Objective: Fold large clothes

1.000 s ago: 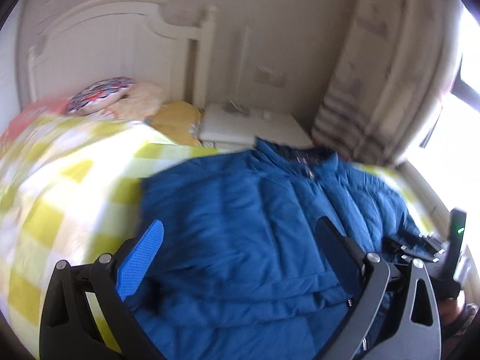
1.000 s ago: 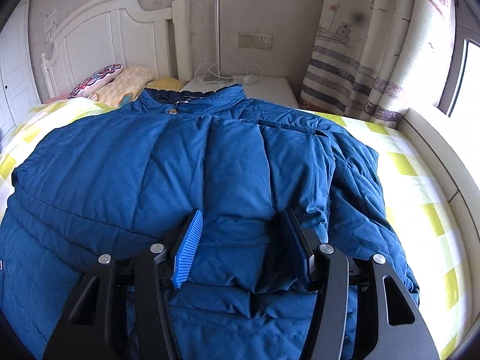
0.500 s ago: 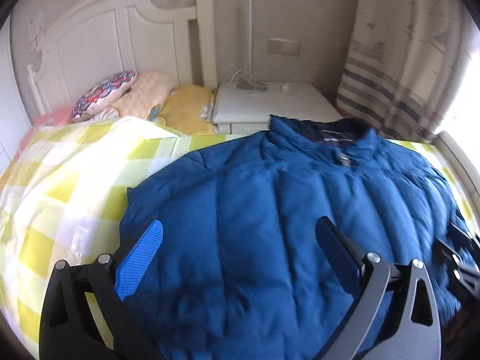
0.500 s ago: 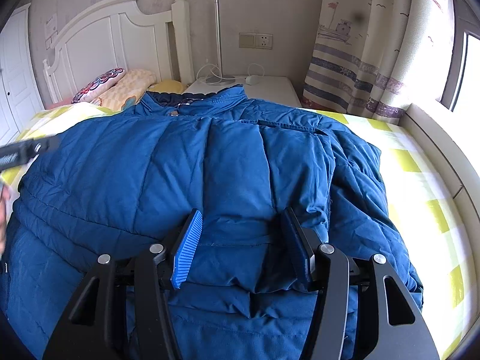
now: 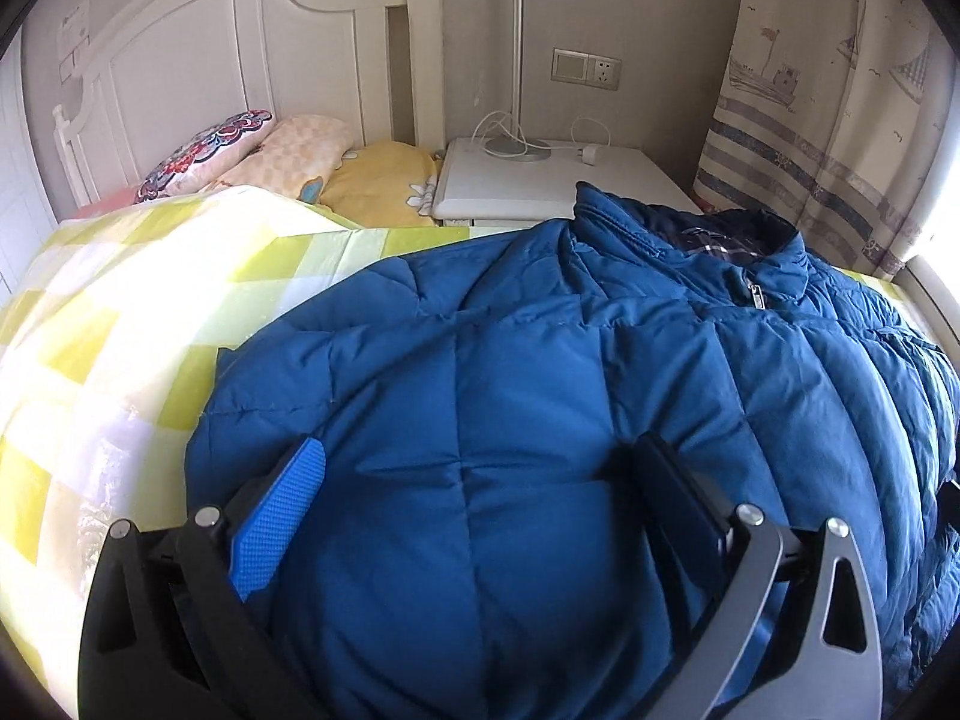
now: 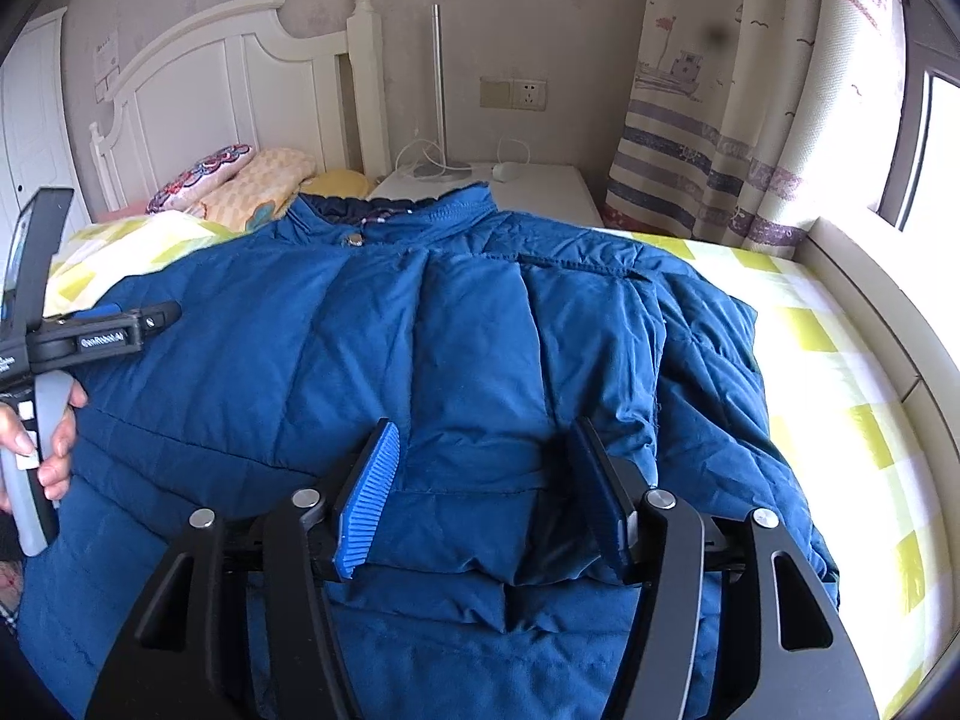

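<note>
Two black handheld grippers work over a puffy blue quilted jacket [image 6: 372,324] spread across a yellow-checked bed quilt [image 5: 120,300] — the right gripper [image 6: 486,480], jaws just widening, straddles a loose fold; the left gripper [image 5: 480,480] gapes wide, grasping nothing.

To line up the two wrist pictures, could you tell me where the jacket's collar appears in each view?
Left wrist view: the collar is upper right, its zipper pull just below.
Right wrist view: the collar is upper centre-left, at the far end of the blue jacket.
Shared landmark: the white nightstand sits directly behind the collar in both.
</note>
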The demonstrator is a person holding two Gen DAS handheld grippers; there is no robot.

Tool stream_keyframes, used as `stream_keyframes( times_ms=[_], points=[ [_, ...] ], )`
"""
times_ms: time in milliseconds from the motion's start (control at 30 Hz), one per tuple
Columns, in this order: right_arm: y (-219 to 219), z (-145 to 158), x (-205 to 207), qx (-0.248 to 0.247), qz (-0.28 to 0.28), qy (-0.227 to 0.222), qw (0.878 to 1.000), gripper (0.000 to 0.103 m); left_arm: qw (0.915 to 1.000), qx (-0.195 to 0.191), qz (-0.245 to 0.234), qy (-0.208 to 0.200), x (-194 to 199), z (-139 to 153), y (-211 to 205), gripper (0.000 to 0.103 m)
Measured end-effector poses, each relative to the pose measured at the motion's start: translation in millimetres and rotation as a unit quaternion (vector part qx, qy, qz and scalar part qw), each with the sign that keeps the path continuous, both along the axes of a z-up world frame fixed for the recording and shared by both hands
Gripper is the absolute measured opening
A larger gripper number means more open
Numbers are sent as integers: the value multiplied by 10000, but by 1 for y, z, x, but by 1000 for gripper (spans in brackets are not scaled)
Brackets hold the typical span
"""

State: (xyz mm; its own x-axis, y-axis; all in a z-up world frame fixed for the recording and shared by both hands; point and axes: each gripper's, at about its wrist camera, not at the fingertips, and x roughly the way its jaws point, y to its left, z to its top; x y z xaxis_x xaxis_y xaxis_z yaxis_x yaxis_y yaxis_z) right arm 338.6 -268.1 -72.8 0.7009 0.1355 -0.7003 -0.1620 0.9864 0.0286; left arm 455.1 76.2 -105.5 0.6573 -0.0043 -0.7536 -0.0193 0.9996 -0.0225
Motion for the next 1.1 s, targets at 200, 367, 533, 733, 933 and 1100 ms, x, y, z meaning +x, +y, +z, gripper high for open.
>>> stream_keyframes(
  times_ms=[200,367,533,733,933,1100],
  points=[
    [16,33,25,-88,61,-360,9993,64,10000,5,-3,-1,-1,0,1,101],
    [44,11,85,-614,184,38,9979,64,10000,0,-4,-3,0,0,1,101],
    [41,-7,102,-530,150,441,9975,67,10000,-20,-3,-8,-2,0,2,101],
    [9,0,97,-208,-586,164,9979,72,10000,-39,-2,-2,-1,0,2,101],
    [9,0,98,-428,-387,378,9976,69,10000,-47,1,2,-1,0,1,101],
    [27,26,56,-153,97,-220,9996,74,10000,-49,5,6,0,0,0,101]
  ],
)
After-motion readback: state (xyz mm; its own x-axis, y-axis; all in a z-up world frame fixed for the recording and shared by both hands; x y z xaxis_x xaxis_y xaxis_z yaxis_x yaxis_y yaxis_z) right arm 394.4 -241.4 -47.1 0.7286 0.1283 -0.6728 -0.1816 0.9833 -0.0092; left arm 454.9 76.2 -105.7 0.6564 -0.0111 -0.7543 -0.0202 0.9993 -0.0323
